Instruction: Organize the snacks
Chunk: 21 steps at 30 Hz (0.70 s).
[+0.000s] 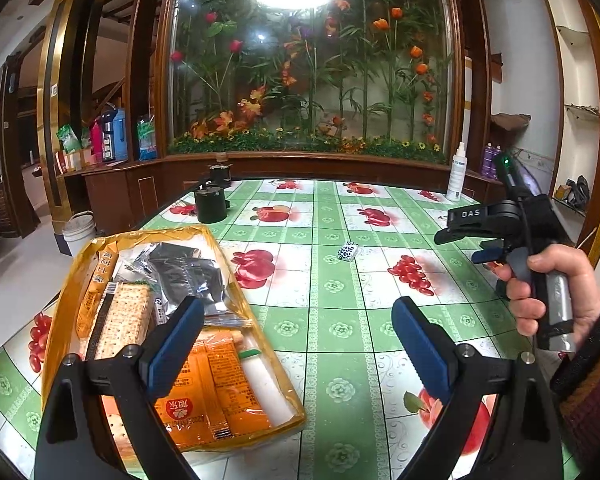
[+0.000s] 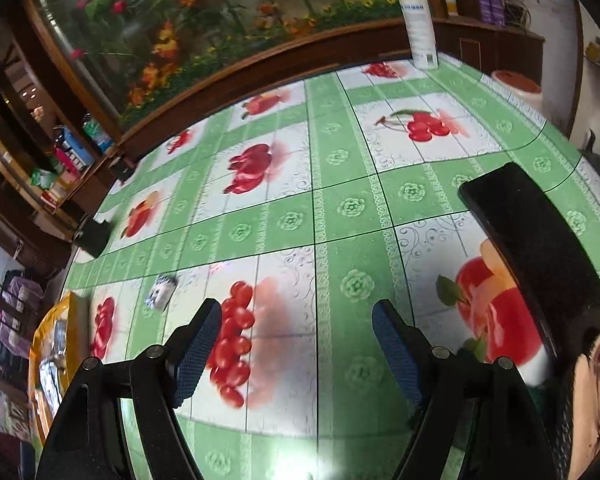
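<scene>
A yellow see-through pouch (image 1: 100,264) lies on the table at the left, filled with crackers, orange sachets, silver packets and a white tube. My left gripper (image 1: 300,340) hovers open beside it, its left finger (image 1: 180,332) in front of the pouch and nothing between the jaws. A small blue-and-white wrapped candy (image 1: 348,251) sits alone mid-table. A hand holds my right gripper (image 1: 460,246) at the right. In the right wrist view that gripper (image 2: 298,348) is open and empty above the tablecloth; the candy (image 2: 162,290) lies ahead-left and the pouch (image 2: 52,344) at the left edge.
Green fruit-print tablecloth (image 1: 340,320) covers the table. Two dark metal pots (image 1: 211,204) stand at the far left, a white spray bottle (image 1: 457,176) at the far right. A black flat object (image 2: 532,248) lies close on the right. A glass flower display runs behind.
</scene>
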Each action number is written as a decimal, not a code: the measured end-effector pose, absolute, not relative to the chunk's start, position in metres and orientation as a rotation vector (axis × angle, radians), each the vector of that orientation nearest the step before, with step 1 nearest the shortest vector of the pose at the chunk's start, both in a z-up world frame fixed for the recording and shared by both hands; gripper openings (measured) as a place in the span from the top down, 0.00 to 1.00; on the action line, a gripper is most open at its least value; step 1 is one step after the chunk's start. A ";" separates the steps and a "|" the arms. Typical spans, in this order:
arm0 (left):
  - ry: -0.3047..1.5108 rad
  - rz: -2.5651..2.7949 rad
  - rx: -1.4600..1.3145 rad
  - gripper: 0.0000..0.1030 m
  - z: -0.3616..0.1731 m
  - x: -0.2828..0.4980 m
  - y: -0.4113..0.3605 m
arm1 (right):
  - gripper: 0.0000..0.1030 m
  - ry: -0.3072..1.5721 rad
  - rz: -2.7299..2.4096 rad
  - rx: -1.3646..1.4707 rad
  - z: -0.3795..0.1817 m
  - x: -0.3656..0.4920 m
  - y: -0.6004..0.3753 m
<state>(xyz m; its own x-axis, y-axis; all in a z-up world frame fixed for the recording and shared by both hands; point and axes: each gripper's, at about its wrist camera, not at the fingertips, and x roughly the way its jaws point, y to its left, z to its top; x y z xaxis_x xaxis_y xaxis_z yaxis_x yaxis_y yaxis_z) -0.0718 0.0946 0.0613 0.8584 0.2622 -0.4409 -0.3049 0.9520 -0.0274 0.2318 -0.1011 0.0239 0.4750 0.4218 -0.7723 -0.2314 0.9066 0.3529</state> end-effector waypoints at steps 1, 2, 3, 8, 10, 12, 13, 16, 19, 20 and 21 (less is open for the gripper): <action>0.449 0.300 -0.100 0.08 0.061 -0.072 0.095 | 0.21 1.010 0.394 0.218 0.022 0.236 -0.100; 0.450 0.299 -0.105 0.08 0.061 -0.072 0.096 | 0.21 1.013 0.391 0.221 0.021 0.237 -0.099; 0.450 0.299 -0.110 0.08 0.061 -0.073 0.097 | 0.21 1.017 0.391 0.226 0.020 0.239 -0.098; 0.452 0.292 -0.160 0.08 0.060 -0.074 0.106 | 0.21 1.017 0.404 0.230 0.022 0.239 -0.093; 0.452 0.285 -0.190 0.08 0.059 -0.076 0.110 | 0.21 1.008 0.423 0.241 0.026 0.238 -0.094; 0.456 0.281 -0.239 0.08 0.057 -0.077 0.119 | 0.21 1.004 0.451 0.262 0.029 0.239 -0.096; 0.458 0.285 -0.252 0.08 0.056 -0.076 0.121 | 0.21 1.003 0.467 0.284 0.030 0.241 -0.099; 0.464 0.295 -0.278 0.08 0.054 -0.076 0.126 | 0.21 1.005 0.485 0.317 0.032 0.247 -0.102; 0.461 0.295 -0.282 0.08 0.054 -0.076 0.126 | 0.21 1.024 0.496 0.307 0.029 0.255 -0.096; 0.458 0.297 -0.279 0.08 0.054 -0.076 0.125 | 0.21 1.041 0.510 0.301 0.027 0.255 -0.091; 0.456 0.294 -0.276 0.08 0.055 -0.077 0.124 | 0.21 1.046 0.520 0.298 0.026 0.255 -0.089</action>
